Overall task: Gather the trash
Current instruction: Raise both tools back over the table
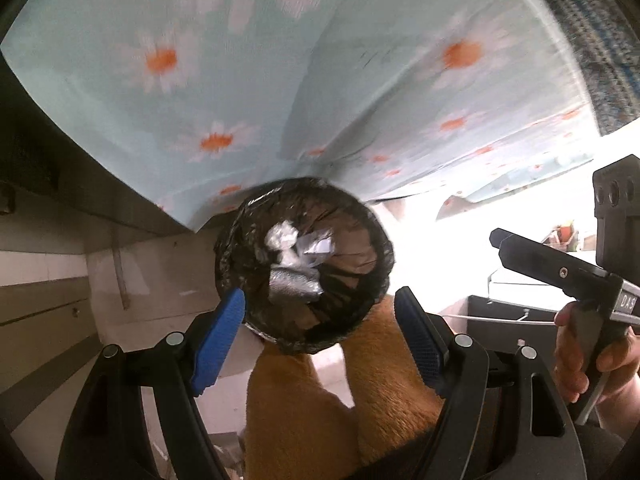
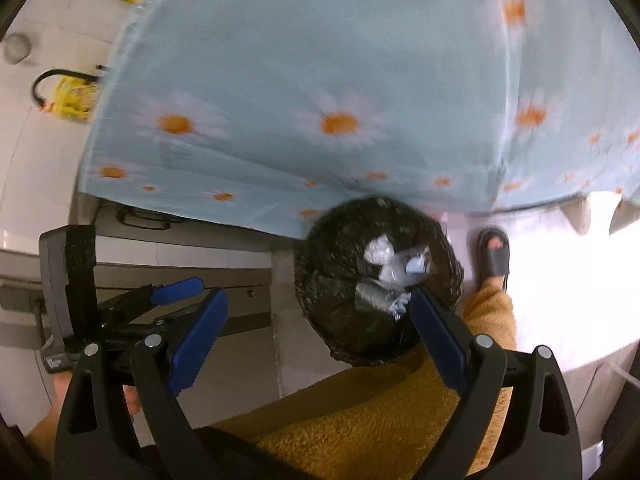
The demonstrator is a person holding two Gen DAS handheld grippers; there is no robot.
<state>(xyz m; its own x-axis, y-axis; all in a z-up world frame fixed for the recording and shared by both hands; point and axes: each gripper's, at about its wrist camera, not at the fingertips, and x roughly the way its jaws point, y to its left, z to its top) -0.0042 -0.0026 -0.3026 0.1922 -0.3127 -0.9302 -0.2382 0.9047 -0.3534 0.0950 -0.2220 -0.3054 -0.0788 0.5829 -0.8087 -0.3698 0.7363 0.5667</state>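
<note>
- The left gripper (image 1: 320, 332) has two black arms with blue fingers (image 1: 218, 344) spread wide apart, and nothing is held between them.
- It points down over a round bin lined with a crinkly black plastic bag (image 1: 304, 264), which sits just past its fingertips.
- Inside the bin lie shiny silver and white crumpled wrappers (image 1: 296, 260), down near the bottom.
- The right gripper (image 2: 316, 336) also has blue fingers (image 2: 438, 344) spread wide, with nothing between them.
- From its camera, the right finger overlaps the near side of the same black-lined bin (image 2: 344, 280); I cannot tell if it touches the rim.
- The silver wrappers (image 2: 390, 276) show there too, inside the bin.
- In the left camera, the person's right hand (image 1: 576, 360) is wrapped around the handle of the other black tool, off to the right side.
- A light blue cloth with white and orange daisies (image 1: 260, 80) hangs down behind the bin and looks blurry.
- The person's legs in fuzzy orange-yellow trousers (image 2: 360, 420) stand right by the bin.
- A foot in a grey slipper (image 2: 494, 256) rests on the pale floor, just beside the bin.
</note>
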